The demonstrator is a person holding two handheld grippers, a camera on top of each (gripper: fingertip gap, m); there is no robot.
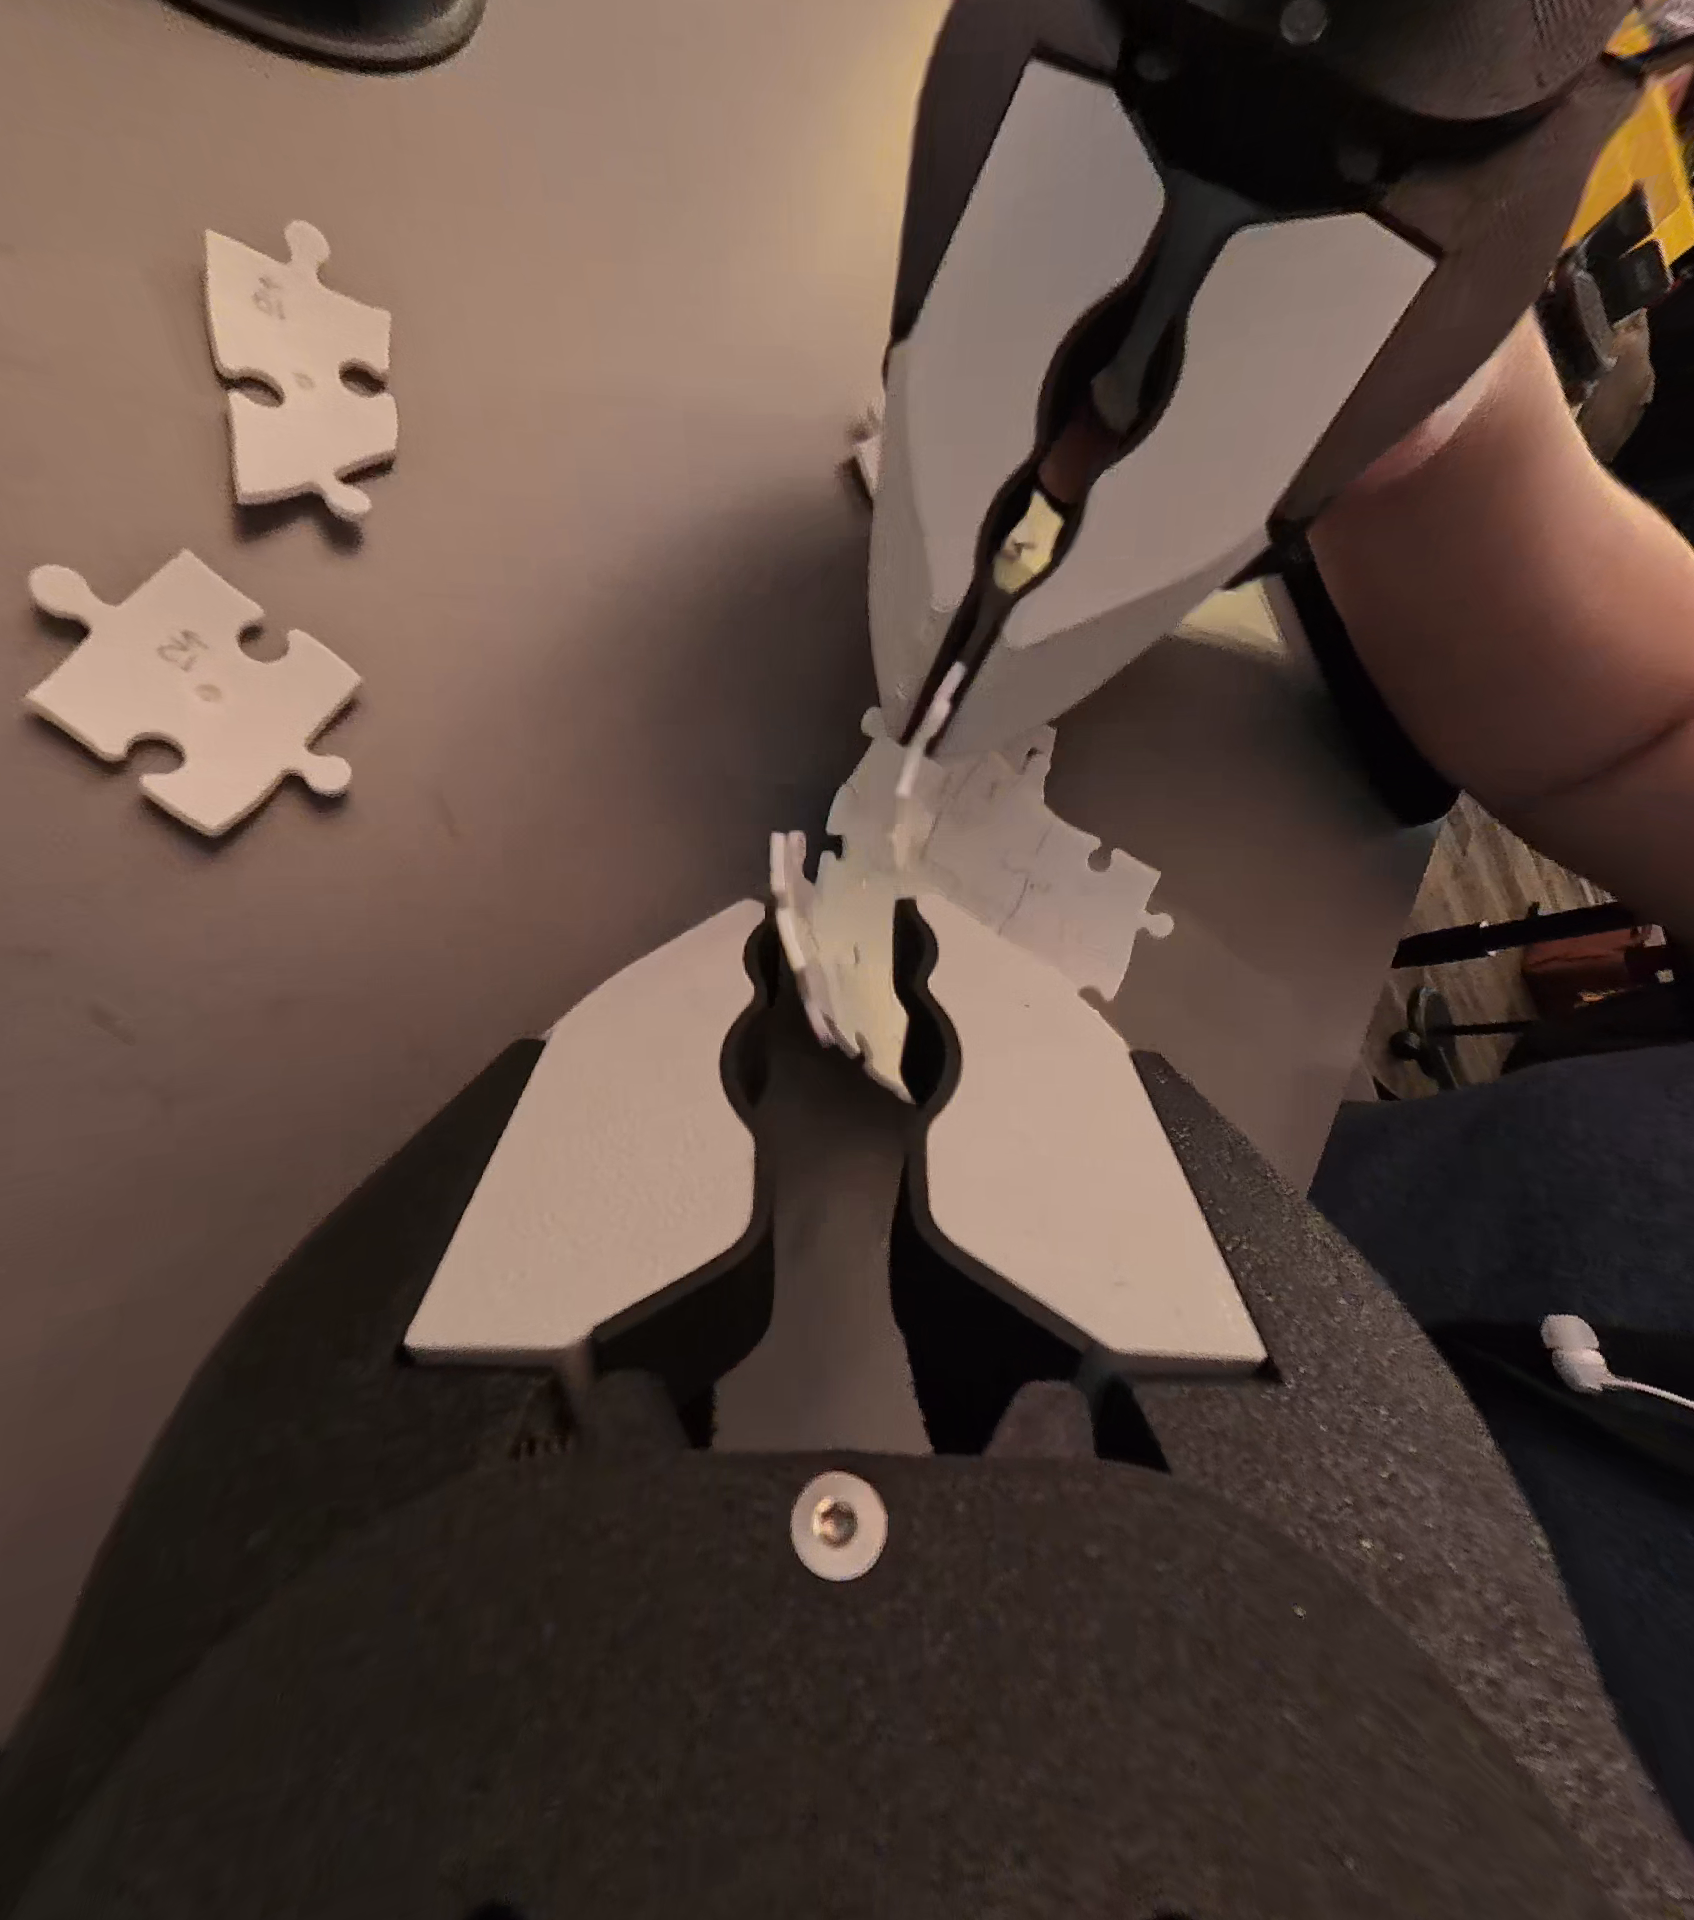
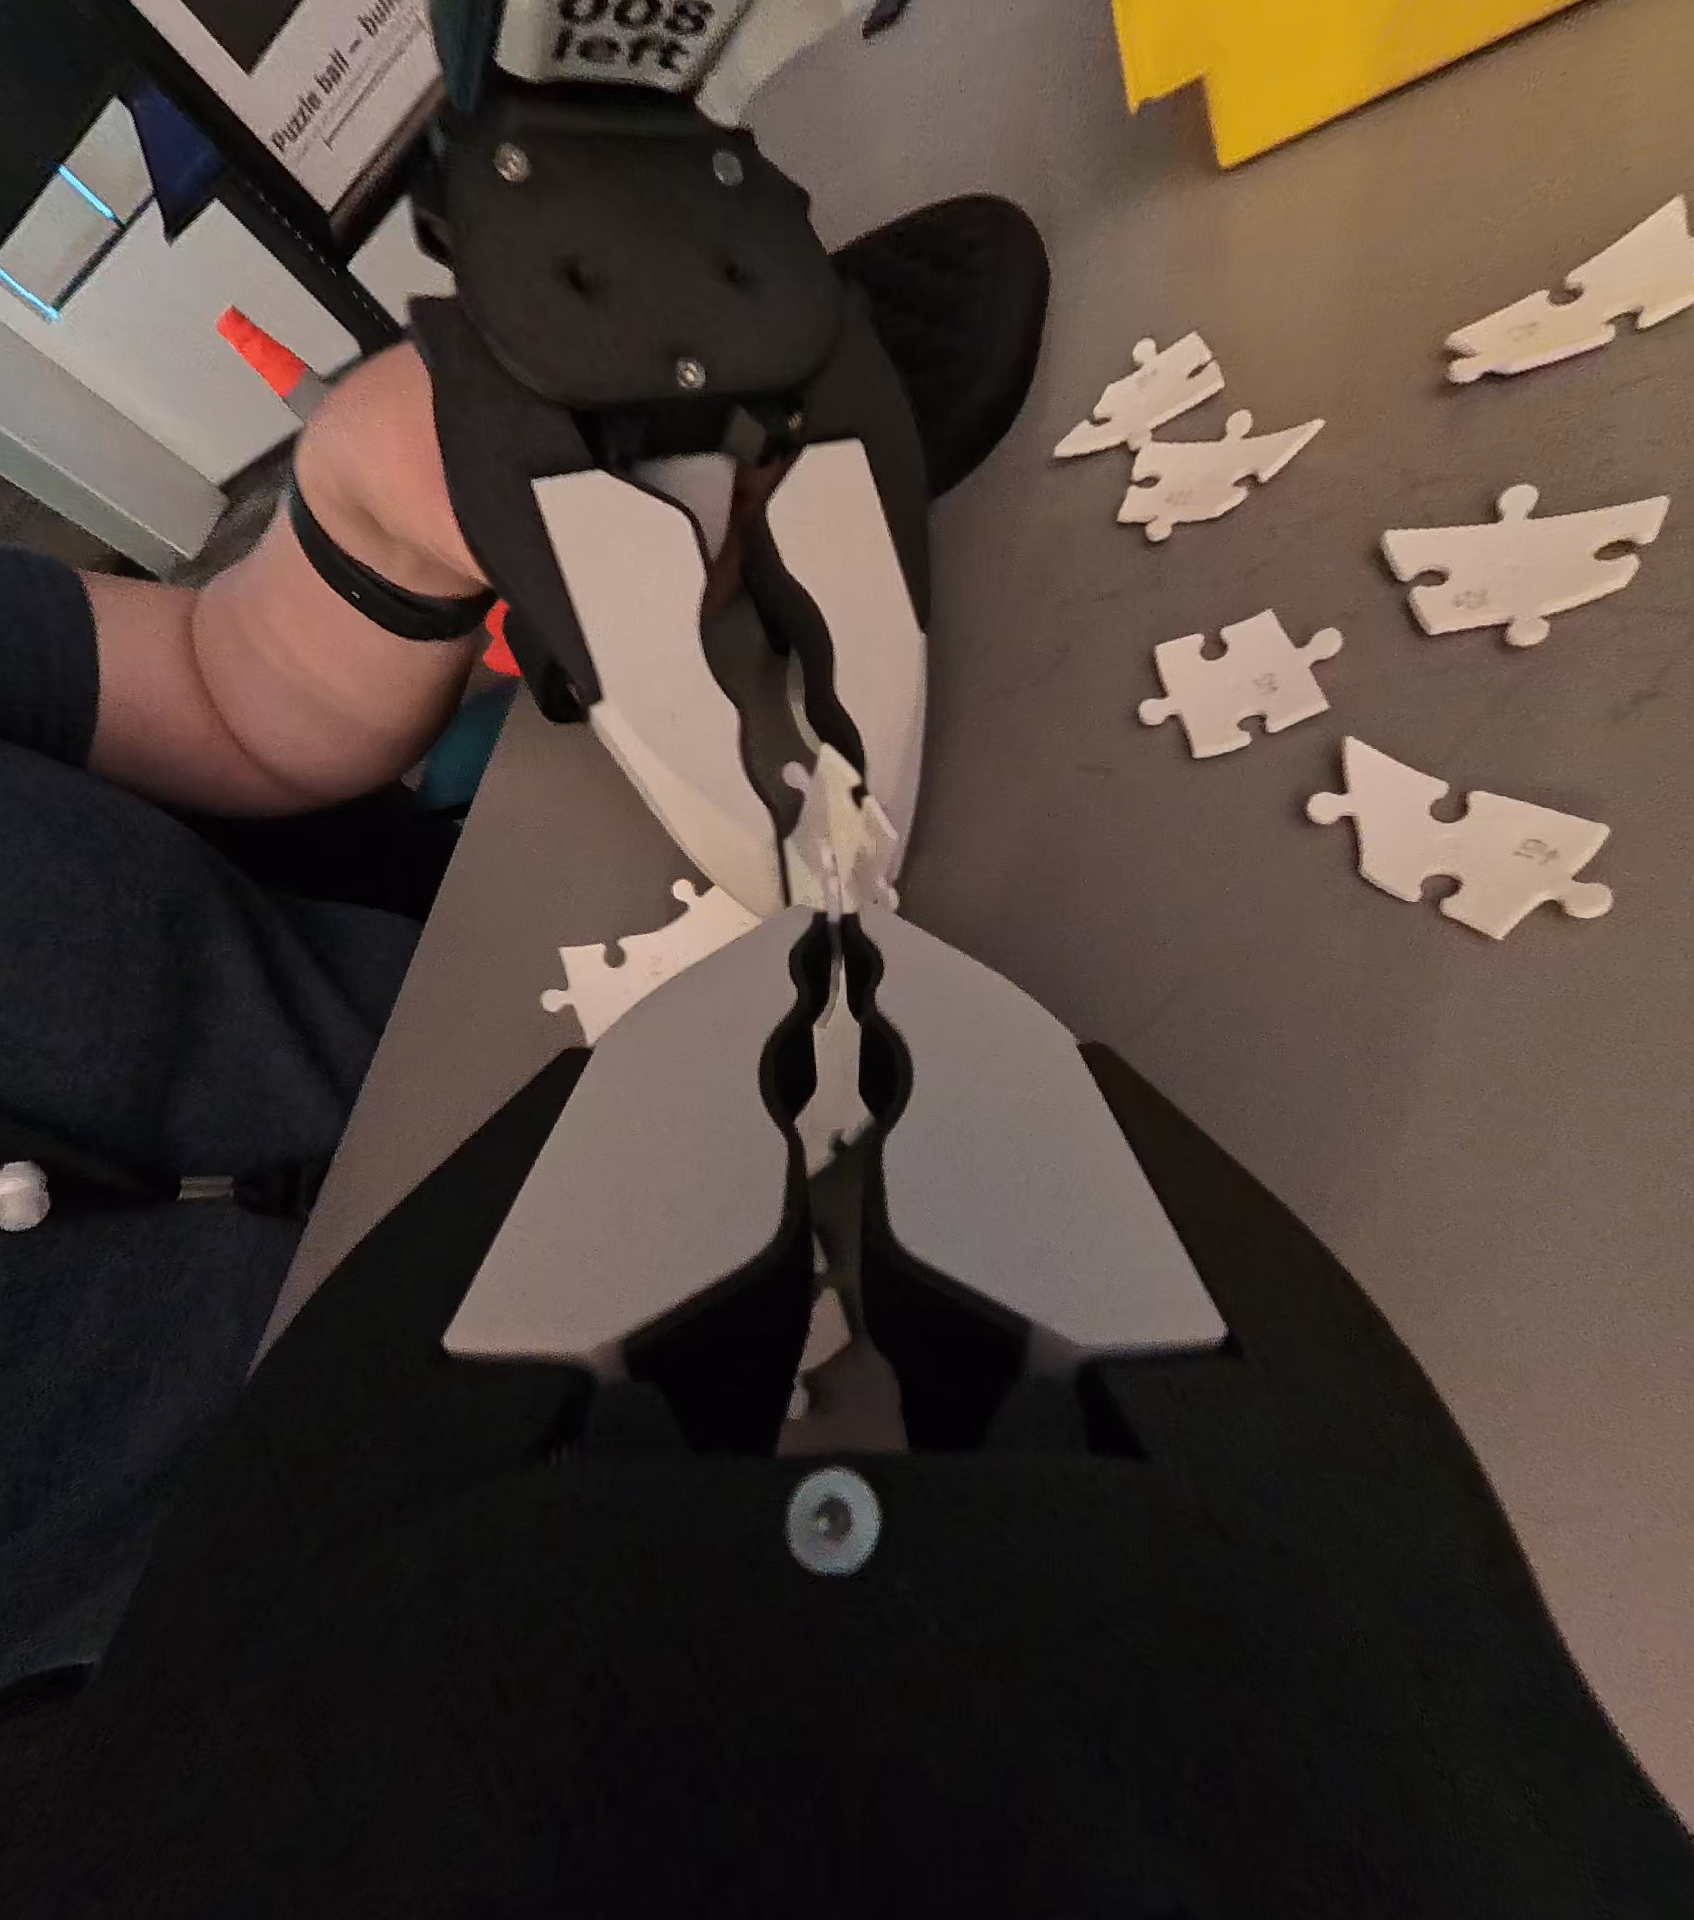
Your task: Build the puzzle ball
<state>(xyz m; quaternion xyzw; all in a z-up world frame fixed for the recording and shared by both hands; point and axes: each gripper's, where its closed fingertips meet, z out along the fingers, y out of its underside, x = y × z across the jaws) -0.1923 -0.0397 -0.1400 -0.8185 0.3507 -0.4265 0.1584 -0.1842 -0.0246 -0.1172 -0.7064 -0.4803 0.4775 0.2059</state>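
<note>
A curved section of several joined white puzzle pieces [image 1: 1009, 862] hangs in the air above the grey table [image 1: 614, 416] near its front edge. My left gripper [image 1: 843, 920] is shut on the section's lower left part. My right gripper [image 1: 926, 727] comes down from above, shut on a single white piece [image 1: 942, 707] seen edge-on, touching the section's top edge. In the right wrist view my right gripper [image 2: 835, 925] pinches that thin piece [image 2: 838, 997], tip to tip with the left gripper [image 2: 827, 862]. The section [image 2: 656, 956] sticks out to the left.
Loose white pieces lie on the table: two at the left [image 1: 303, 364] [image 1: 188, 696], several at the right [image 2: 1238, 681] [image 2: 1466, 842] [image 2: 1518, 561]. A yellow object [image 2: 1342, 62] and a black rounded object [image 2: 968, 312] sit at the back. The person's forearm [image 1: 1549, 623] and lap [image 2: 95, 1039] border the table edge. Less than 4 cm separates the two grippers' tips.
</note>
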